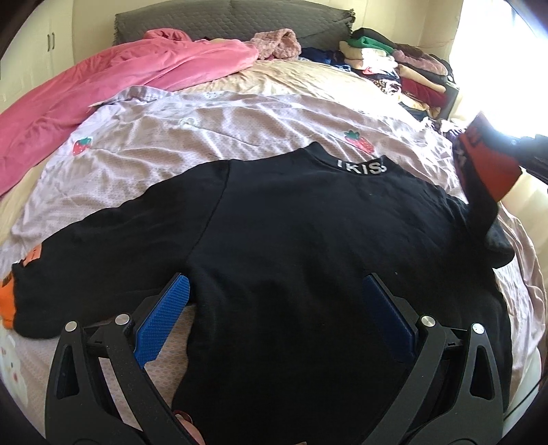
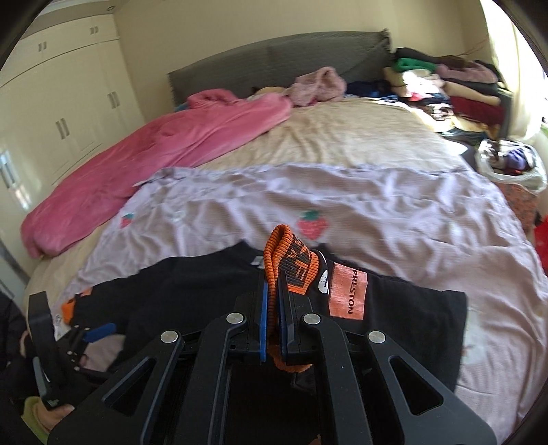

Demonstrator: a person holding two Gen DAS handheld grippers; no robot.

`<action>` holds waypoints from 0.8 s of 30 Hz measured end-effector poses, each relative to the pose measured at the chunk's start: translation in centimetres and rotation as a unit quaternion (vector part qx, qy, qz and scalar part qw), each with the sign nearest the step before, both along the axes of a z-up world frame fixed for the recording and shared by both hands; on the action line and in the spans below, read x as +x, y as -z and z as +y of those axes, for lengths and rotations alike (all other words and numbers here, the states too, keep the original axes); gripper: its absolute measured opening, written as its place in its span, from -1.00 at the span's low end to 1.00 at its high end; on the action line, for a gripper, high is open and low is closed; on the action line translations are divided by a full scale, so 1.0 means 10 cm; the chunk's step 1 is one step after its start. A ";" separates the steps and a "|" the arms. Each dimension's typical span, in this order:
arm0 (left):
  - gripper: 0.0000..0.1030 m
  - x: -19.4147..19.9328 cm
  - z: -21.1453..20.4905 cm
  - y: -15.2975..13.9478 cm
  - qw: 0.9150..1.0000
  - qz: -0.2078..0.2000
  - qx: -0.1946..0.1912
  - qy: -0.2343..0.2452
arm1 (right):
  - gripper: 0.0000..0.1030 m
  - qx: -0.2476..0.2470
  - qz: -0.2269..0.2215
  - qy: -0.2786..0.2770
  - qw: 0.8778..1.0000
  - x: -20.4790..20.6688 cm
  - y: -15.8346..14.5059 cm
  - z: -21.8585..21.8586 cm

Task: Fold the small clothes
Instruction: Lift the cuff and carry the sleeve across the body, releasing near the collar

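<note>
A small black sweatshirt (image 1: 291, 232) lies back-up on the lilac strawberry sheet (image 1: 212, 137), white lettering on its collar (image 1: 361, 167). Its left sleeve with an orange cuff (image 1: 7, 301) lies flat at the left. My left gripper (image 1: 274, 294) is open low over the body near the left armpit, jaws wide apart. My right gripper (image 2: 272, 301) is shut on the orange cuff (image 2: 291, 260) of the right sleeve and holds it lifted over the shirt (image 2: 191, 287); an orange PRESTON patch (image 2: 347, 294) shows on the sleeve. The raised sleeve appears at the right of the left wrist view (image 1: 486, 171).
A pink blanket (image 1: 102, 89) lies along the bed's left side. A pile of folded clothes (image 1: 397, 65) stands at the far right by the grey headboard (image 1: 233, 17). A white bag (image 2: 513, 164) of items sits beside the bed at right. Cupboards (image 2: 68, 113) line the left wall.
</note>
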State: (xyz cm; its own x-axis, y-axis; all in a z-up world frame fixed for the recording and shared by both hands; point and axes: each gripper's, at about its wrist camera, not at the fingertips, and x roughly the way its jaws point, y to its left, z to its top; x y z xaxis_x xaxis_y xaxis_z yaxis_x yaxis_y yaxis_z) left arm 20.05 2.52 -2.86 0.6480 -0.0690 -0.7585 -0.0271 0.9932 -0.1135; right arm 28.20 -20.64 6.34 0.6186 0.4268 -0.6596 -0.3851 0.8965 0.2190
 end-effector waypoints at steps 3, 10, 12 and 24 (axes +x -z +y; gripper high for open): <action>0.84 0.00 0.04 0.00 1.000 0.001 -0.007 -0.005 | -0.91 -0.001 0.003 -0.024 1.000 0.03 0.02 0.27; 0.84 -0.01 0.10 0.04 1.000 0.003 0.002 -0.015 | -0.91 -0.013 0.005 -0.061 0.998 0.08 0.02 0.72; 0.84 -0.02 0.13 0.05 1.000 0.004 0.002 -0.021 | -0.91 -0.023 0.005 -0.067 0.997 0.10 0.03 0.81; 0.84 0.03 0.04 0.01 1.000 0.007 0.003 -0.024 | -0.85 -0.011 0.014 -0.090 0.996 0.16 0.09 0.74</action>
State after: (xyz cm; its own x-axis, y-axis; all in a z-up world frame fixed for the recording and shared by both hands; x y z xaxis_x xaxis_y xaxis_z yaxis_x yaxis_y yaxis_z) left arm 20.30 2.97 -2.92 0.6405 -0.0325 -0.7673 -0.0772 0.9913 -0.1064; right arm 29.76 -13.24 5.45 0.5148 0.5153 -0.6852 -0.5346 0.8177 0.2134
